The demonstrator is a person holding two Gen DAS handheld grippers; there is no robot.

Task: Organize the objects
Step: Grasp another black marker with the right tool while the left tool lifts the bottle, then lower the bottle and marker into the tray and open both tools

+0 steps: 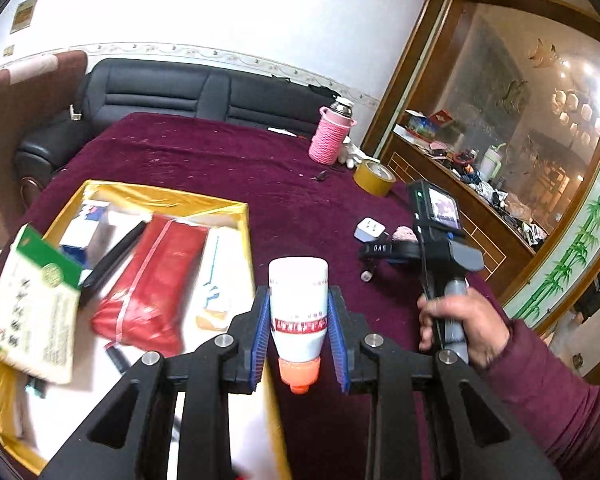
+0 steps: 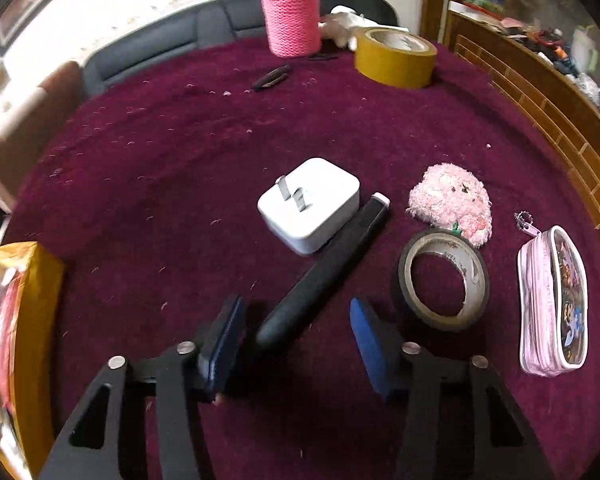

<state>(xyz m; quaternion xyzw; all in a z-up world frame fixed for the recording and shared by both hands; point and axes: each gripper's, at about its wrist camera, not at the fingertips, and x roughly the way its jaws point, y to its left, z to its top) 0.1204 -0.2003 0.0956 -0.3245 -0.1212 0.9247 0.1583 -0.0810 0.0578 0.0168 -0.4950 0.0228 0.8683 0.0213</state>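
My left gripper [image 1: 298, 330] is shut on a white bottle [image 1: 298, 304] with an orange cap, held cap-toward-camera above the table, just right of a gold-lined box [image 1: 236, 210]. The box holds a red pouch [image 1: 152, 280], a green-and-white packet [image 1: 36, 304] and other items. My right gripper [image 2: 296, 336] is open, its blue pads on either side of the near end of a black pen-like tool [image 2: 324, 276] lying on the maroon cloth. A white plug adapter [image 2: 310, 204] lies just beyond the tool.
On the maroon cloth [image 2: 160, 160] lie a black tape roll [image 2: 444, 280], a pink plush [image 2: 452, 200], a pink pencil pouch [image 2: 552, 300], a yellow tape roll [image 2: 396, 56], a pink knitted flask [image 2: 290, 16] and a dark clip [image 2: 270, 76]. A black sofa [image 1: 180, 92] stands behind; a wooden cabinet [image 1: 460, 208] stands at right.
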